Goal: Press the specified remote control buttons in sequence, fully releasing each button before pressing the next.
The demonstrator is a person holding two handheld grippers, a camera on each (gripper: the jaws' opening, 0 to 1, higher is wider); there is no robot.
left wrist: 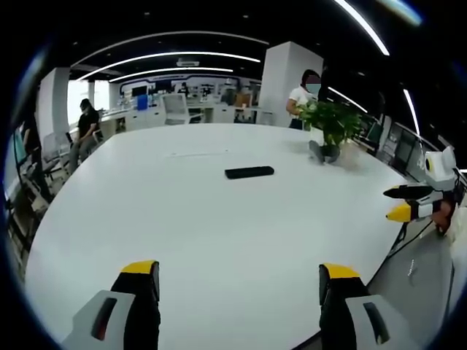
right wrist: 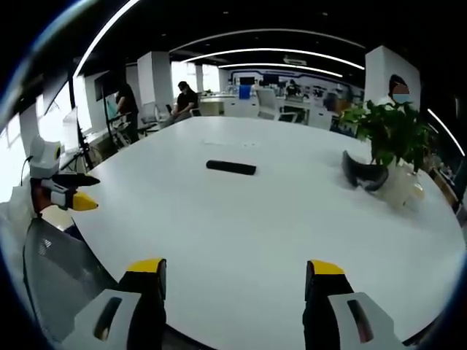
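The black remote control lies flat near the middle of the white table, too small for any buttons, brand or writing to be made out. It sits well ahead of both tongs, touched by neither. The left gripper stands wide and empty at the table's near edge, and the right gripper is likewise wide and empty. Beyond the remote, a potted plant stands with a dark curved object at its foot, hard to identify.
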